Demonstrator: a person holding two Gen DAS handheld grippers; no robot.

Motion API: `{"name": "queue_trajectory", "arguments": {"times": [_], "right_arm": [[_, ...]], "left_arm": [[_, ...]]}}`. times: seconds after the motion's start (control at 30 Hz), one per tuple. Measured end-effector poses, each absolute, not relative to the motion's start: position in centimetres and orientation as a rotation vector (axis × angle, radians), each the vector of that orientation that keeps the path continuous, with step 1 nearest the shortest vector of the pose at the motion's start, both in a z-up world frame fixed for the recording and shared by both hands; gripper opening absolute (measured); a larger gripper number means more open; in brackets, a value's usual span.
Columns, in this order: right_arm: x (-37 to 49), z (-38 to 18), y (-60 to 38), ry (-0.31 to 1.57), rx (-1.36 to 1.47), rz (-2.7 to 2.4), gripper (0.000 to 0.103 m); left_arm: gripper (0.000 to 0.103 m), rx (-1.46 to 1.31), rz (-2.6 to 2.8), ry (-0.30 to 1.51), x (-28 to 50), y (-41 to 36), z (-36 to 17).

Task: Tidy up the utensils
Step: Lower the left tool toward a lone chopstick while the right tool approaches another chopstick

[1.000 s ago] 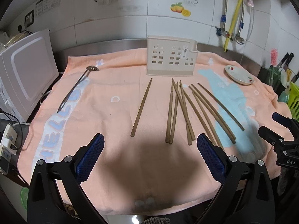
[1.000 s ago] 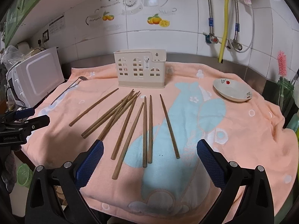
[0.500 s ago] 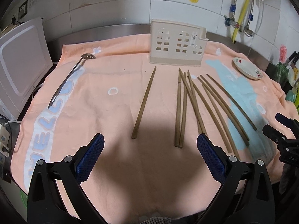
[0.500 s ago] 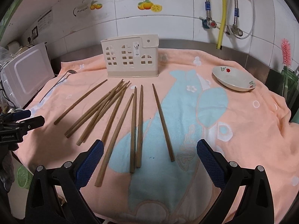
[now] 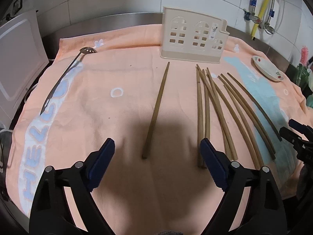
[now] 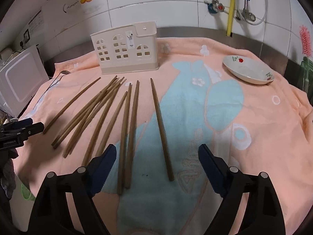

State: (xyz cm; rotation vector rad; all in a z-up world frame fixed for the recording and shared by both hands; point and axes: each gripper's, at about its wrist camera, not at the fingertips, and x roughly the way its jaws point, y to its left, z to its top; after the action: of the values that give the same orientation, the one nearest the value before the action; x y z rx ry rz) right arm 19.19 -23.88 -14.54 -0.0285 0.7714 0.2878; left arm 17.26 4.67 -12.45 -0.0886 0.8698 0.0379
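Several wooden chopsticks lie fanned on an orange towel [image 5: 109, 74] before a beige utensil holder [image 5: 193, 37] [image 6: 127, 49]. My left gripper [image 5: 157, 146] hovers low over the near end of a lone chopstick [image 5: 156, 109]. Its jaws are closing, wide apart, and the pads touch nothing. The main chopstick bunch [image 5: 217, 105] lies to its right. My right gripper [image 6: 157, 150] hangs over the near ends of a separate chopstick [image 6: 161, 129] and a pair [image 6: 129, 133]. Its jaws are closing too, without contact. A slotted metal spoon [image 5: 64, 78] rests at the far left.
A small flowered dish [image 6: 248, 70] [image 5: 268, 70] sits at the back right of the towel. A white appliance [image 5: 17, 58] stands at the left edge. Pipes and a yellow hose [image 6: 230, 5] run down the tiled wall. Each gripper shows at the other view's edge.
Both grippers have come forward and lower toward the chopsticks, which now look larger. The fingers of both stand a little closer together than before.
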Motion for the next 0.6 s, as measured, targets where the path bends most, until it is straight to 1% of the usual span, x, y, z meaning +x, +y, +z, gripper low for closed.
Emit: {"name": "queue_trajectory", "arguments": {"times": [0.03, 0.07, 0.1, 0.17, 0.2, 0.27, 0.3, 0.37, 0.47, 0.5, 0.57, 0.6], "right_arm": [[19.3, -14.6, -23.9, 0.771, -0.028, 0.287, 0.079], [19.6, -14.6, -23.9, 0.774, -0.025, 0.289, 0.075], [19.8, -14.6, -23.9, 0.777, -0.021, 0.294, 0.073], [20.2, -14.7, -23.8, 0.780, -0.019, 0.302, 0.068], [20.4, -14.8, -23.6, 0.783, -0.024, 0.302, 0.067], [20.6, -14.9, -23.4, 0.789, -0.033, 0.306, 0.059], [20.8, -15.0, -23.3, 0.791, -0.034, 0.311, 0.057], [21.0, -15.1, -23.3, 0.797, -0.036, 0.310, 0.054], [21.2, -15.3, -23.3, 0.801, -0.027, 0.313, 0.049], [21.3, -15.3, -23.3, 0.803, -0.028, 0.314, 0.048], [21.4, -15.4, -23.2, 0.805, -0.028, 0.317, 0.047], [21.4, -15.4, -23.1, 0.804, -0.030, 0.319, 0.046]], "left_arm": [[0.077, -0.094, 0.033, 0.874, 17.5, 4.8, -12.6], [0.074, -0.100, 0.028, 0.878, 17.8, 4.9, -12.8], [0.073, -0.102, 0.025, 0.882, 18.0, 5.0, -13.0], [0.065, -0.100, 0.020, 0.892, 18.4, 5.0, -13.3], [0.063, -0.105, 0.014, 0.895, 18.7, 5.1, -13.5], [0.056, -0.122, -0.001, 0.902, 19.0, 5.4, -13.7], [0.054, -0.127, -0.006, 0.904, 19.2, 5.5, -13.8], [0.046, -0.134, -0.017, 0.904, 19.6, 5.7, -14.0], [0.037, -0.145, -0.026, 0.905, 20.0, 6.1, -14.2], [0.035, -0.151, -0.029, 0.907, 20.1, 6.3, -14.3], [0.026, -0.159, -0.037, 0.908, 20.4, 6.4, -14.4], [0.025, -0.158, -0.040, 0.907, 20.5, 6.4, -14.5]]}}
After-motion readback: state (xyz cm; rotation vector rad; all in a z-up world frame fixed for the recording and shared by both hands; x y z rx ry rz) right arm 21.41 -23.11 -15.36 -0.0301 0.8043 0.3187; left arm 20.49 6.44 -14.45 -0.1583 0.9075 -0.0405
